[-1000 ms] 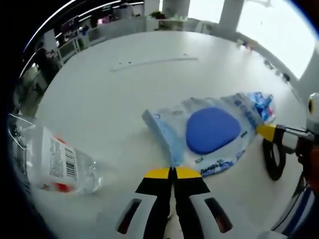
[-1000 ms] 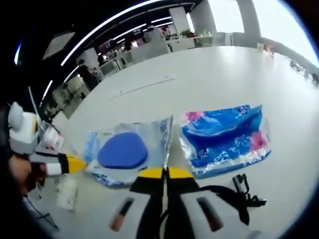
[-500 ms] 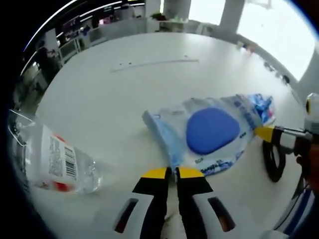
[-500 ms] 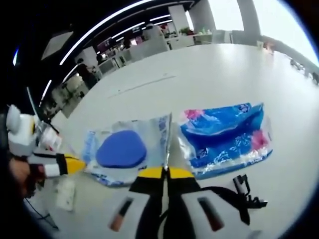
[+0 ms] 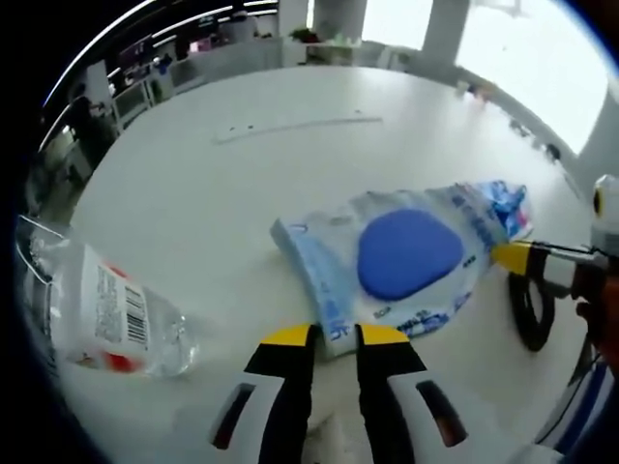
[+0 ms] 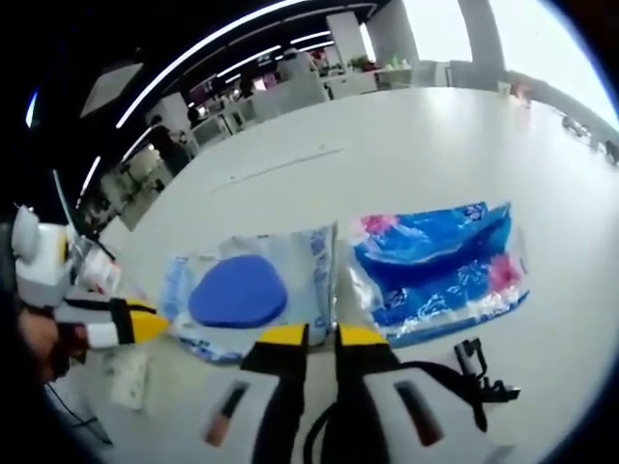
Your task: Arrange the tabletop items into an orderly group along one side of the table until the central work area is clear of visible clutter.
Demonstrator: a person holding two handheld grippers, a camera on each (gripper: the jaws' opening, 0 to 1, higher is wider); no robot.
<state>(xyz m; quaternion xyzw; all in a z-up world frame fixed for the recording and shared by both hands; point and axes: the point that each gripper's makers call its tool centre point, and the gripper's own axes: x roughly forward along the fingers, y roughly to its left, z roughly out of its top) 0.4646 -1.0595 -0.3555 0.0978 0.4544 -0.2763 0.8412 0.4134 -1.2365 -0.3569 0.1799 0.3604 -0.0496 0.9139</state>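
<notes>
The wipes pack (image 5: pixel 401 259) lies at frame centre on the table (image 5: pixel 222 193), one corner between your left gripper's (image 5: pixel 334 335) narrowly parted jaws. In the right gripper view, your right gripper (image 6: pixel 321 335), narrowly parted, sits at its opposite edge, beside the blue packet (image 6: pixel 440 268). A bottle (image 5: pixel 97 314) lies lower left.

two wipe packs (image 6: pixel 242 290) (image 6: pixel 440 271), one bottle (image 5: pixel 97 309), perhaps one black strap (image 6: pixel 455 382)
</notes>
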